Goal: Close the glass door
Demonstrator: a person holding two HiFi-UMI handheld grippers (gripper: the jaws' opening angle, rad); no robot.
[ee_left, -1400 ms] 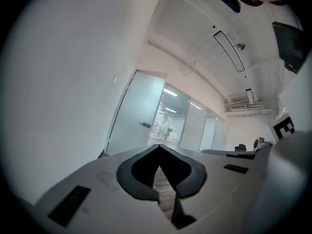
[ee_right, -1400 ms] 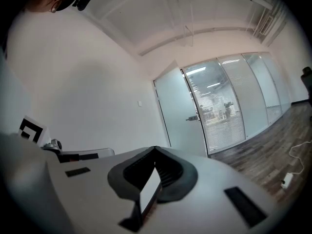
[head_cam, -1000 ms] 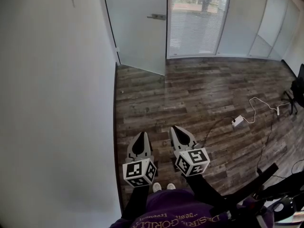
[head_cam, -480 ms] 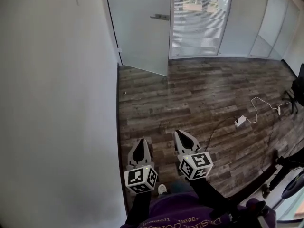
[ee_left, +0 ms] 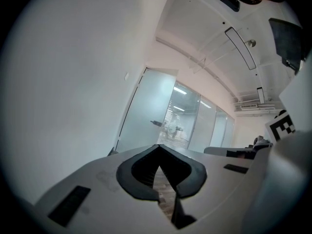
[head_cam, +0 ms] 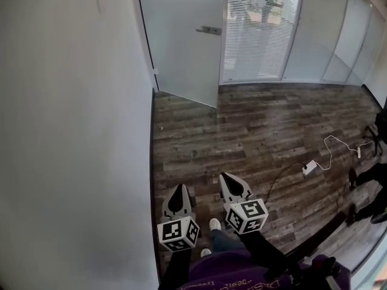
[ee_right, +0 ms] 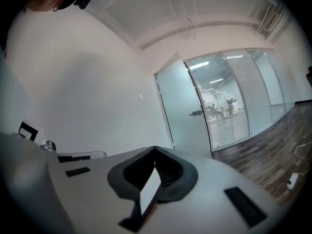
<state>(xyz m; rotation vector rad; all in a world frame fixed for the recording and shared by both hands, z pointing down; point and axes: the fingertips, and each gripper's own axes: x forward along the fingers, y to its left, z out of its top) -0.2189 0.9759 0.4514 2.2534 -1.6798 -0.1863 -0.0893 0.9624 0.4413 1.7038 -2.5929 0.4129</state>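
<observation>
Glass door nearer than before

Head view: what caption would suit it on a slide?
Looking down: a person's left claw and right claw, both shut, above a wood floor, frosted glass door ajar ahead.

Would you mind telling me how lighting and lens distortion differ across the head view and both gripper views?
Head view: bright light through the blinds, faint sheen on the floor, straight edges bowed. Left gripper view: heavy fisheye, black corners, glass door leaning. Right gripper view: same black corners, door handle sharp.
</observation>
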